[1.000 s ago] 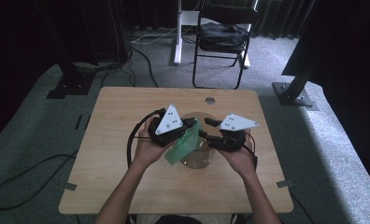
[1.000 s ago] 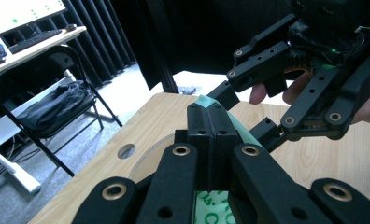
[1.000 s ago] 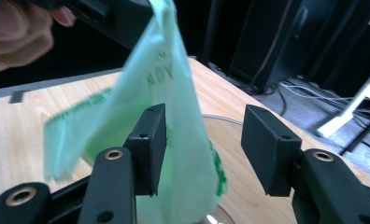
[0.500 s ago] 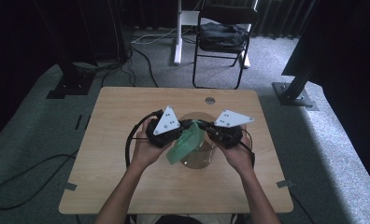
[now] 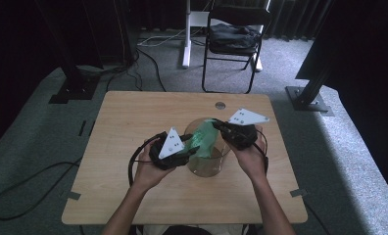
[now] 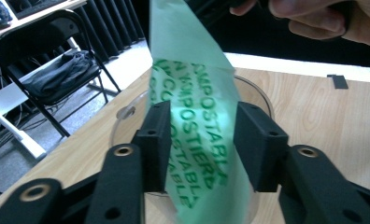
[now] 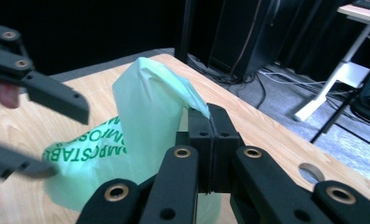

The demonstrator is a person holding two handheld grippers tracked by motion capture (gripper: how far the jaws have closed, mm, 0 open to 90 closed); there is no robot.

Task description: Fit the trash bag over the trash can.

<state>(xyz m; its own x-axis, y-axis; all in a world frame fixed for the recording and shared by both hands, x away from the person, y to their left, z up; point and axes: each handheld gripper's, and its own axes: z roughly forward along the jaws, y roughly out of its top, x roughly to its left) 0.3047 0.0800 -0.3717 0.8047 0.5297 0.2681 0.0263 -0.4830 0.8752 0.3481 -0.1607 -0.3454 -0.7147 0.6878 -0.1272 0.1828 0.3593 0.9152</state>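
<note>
Green film printed with dark lettering, a thin compostable bag [image 5: 203, 139], is hanging partly inside a clear round container [image 5: 206, 147] that is standing upright near the middle of the wooden table [image 5: 133, 117]. The person seems to be lining that container with the bag, and the job looks only begun: the bag's lower part is dipping into the container, while its mouth is not yet spread or folded over the rim. Nothing else can be made out inside the container.

The right gripper [image 7: 210, 122] is pinching a top corner of the bag, its jaws pressed fully together on the film, and it is holding that corner up above the container's far rim. The left gripper [image 6: 202, 140] is sitting at the container's near side with its jaws having just been opening; they are now standing wide to either side of the bag's printed face, which is passing between them without the pads pressing on it.

What is left, by the look of it, is opening the mouth, pushing the film down and turning its edge over the rim.
</note>
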